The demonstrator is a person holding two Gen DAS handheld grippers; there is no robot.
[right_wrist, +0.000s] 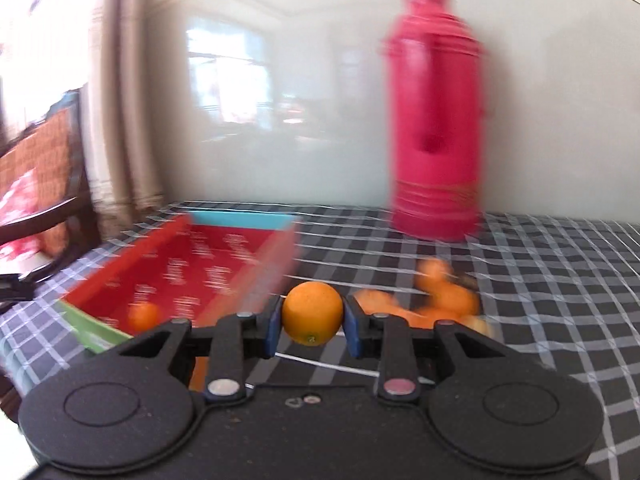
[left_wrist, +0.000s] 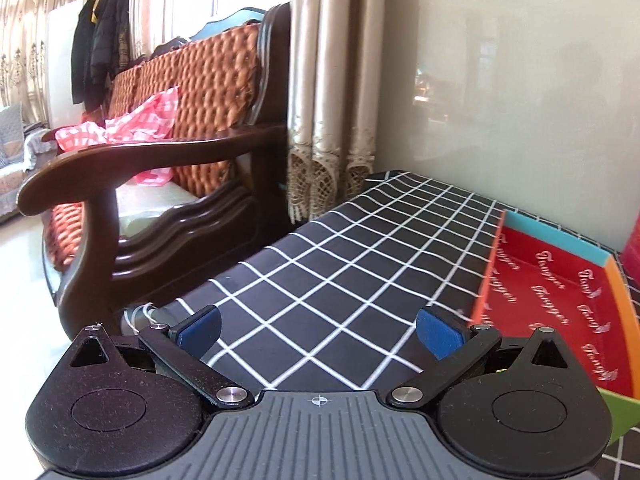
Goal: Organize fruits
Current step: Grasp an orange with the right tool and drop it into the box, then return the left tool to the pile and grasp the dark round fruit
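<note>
Here the checked tablecloth (right_wrist: 560,280) covers the table, with a tall pink flask (right_wrist: 436,120) standing at the back. The red tray (right_wrist: 208,268) lies left of it, one small orange (right_wrist: 143,316) inside. More oranges (right_wrist: 448,300) sit blurred on the cloth. The right gripper (right_wrist: 312,320) is clamped on a round, smooth orange fruit (right_wrist: 313,312). The left gripper (left_wrist: 318,328) stands wide apart, empty.

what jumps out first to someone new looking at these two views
An orange clamped in the right hand-held gripper sits dead centre. Behind it to the right stands a tall pink flask, and left of it lies a red tray on the checked tablecloth.
</note>
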